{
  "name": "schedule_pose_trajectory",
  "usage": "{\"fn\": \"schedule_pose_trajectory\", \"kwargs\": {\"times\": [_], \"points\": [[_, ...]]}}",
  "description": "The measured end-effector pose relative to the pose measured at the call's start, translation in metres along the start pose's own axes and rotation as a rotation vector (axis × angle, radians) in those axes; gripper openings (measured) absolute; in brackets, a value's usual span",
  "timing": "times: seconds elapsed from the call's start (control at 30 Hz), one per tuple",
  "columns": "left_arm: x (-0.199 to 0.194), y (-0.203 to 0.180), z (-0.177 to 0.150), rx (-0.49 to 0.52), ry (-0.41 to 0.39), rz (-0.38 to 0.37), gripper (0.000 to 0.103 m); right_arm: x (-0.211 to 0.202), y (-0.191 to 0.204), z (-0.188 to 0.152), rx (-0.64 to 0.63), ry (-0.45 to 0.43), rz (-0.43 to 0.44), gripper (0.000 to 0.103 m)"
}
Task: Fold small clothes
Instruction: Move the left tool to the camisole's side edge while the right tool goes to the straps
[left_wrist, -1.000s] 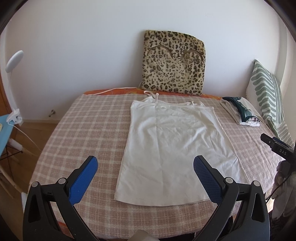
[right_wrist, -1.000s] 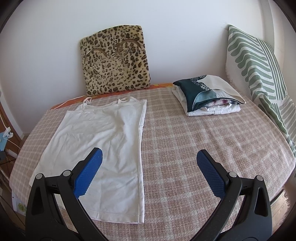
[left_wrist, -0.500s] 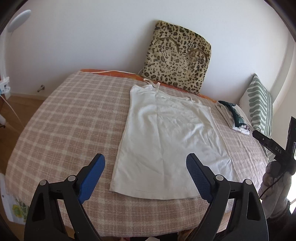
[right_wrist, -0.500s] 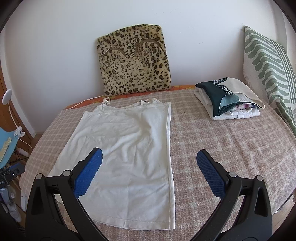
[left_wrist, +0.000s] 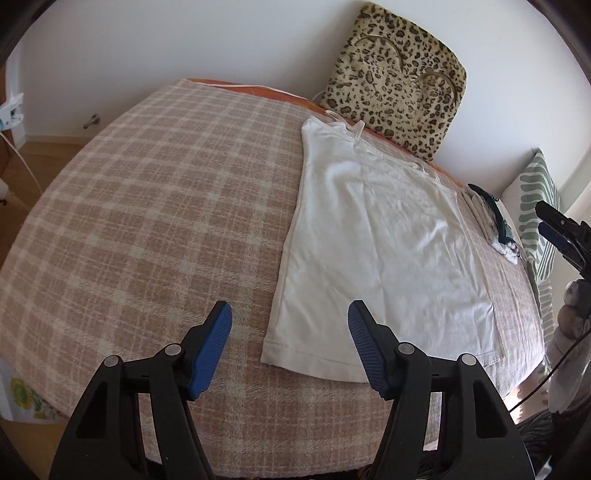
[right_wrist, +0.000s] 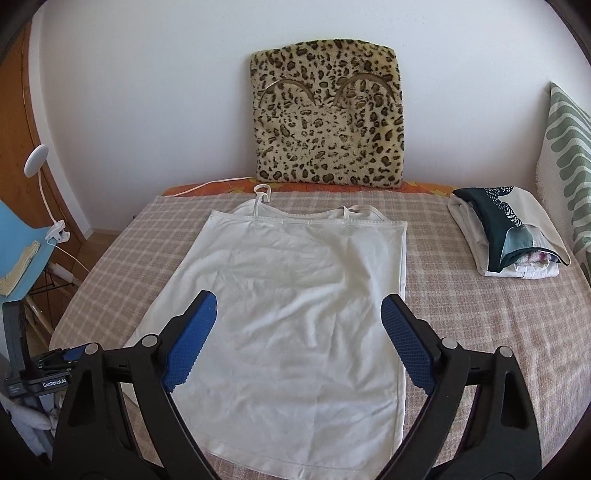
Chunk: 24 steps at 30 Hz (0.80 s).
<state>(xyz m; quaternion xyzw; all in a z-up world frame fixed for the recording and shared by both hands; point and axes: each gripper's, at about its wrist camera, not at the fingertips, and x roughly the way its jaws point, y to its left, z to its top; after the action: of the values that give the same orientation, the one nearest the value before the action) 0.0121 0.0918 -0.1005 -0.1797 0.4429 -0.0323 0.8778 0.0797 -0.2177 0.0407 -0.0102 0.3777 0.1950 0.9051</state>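
The white camisole (right_wrist: 295, 314) lies flat on the bed (right_wrist: 480, 332), straps toward the far wall and hem toward me, a little left of the bed's middle. Under it I see the bed's pink-and-cream plaid cover, bare to the left and right of the top. Against the far wall a leopard-print cushion (right_wrist: 327, 114) stands upright just behind the straps. On the far right a green-and-white striped pillow (right_wrist: 567, 162) leans at the bed's edge, and beside it sits a stack of folded clothes (right_wrist: 506, 236), well apart from the camisole.

My right gripper (right_wrist: 299, 332) hangs over the camisole's near half, its jaws apart and just now closing a little; the cloth shows between the blue pads but they do not press on it. My left gripper (left_wrist: 290, 332) hangs over the near left corner of the hem, jaws apart though just now narrowing, with the corner and bare plaid seen between them and nothing clamped. At far left a white clip lamp (right_wrist: 37, 162) stands beside the bed.
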Motion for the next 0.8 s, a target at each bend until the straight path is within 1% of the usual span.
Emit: {"fn": "schedule_pose_trajectory", "kwargs": {"times": [0.07, 0.13, 0.27, 0.3, 0.37, 0.47, 0.6, 0.73, 0.8], "points": [[0.003, 0.003, -0.002, -0.019, 0.022, -0.015, 0.064, 0.02, 0.012, 0.012, -0.015, 0.04, 0.042, 0.091], [0.004, 0.005, -0.004, -0.04, 0.036, -0.033, 0.063, 0.041, 0.026, 0.022, -0.026, 0.074, 0.062, 0.084], [0.002, 0.001, -0.008, 0.0, 0.022, -0.003, 0.054, 0.08, 0.051, 0.036, -0.038, 0.11, 0.161, 0.08], [0.003, 0.0, -0.009, 0.011, 0.024, -0.001, 0.052, 0.089, 0.058, 0.041, -0.042, 0.115, 0.181, 0.076], [0.007, 0.0, -0.01, 0.009, 0.039, -0.017, 0.044, 0.105, 0.071, 0.05, -0.051, 0.13, 0.203, 0.073], [0.011, 0.004, -0.011, -0.011, 0.064, -0.052, 0.036, 0.128, 0.088, 0.061, -0.079, 0.152, 0.209, 0.071], [0.014, 0.005, -0.014, -0.01, 0.073, -0.063, 0.034, 0.16, 0.106, 0.074, -0.103, 0.2, 0.211, 0.07], [0.016, 0.008, -0.016, -0.014, 0.078, -0.074, 0.026, 0.195, 0.118, 0.085, -0.082, 0.261, 0.214, 0.064], [0.015, 0.01, -0.016, -0.022, 0.078, -0.082, 0.023, 0.212, 0.123, 0.09, -0.062, 0.281, 0.215, 0.063]]}}
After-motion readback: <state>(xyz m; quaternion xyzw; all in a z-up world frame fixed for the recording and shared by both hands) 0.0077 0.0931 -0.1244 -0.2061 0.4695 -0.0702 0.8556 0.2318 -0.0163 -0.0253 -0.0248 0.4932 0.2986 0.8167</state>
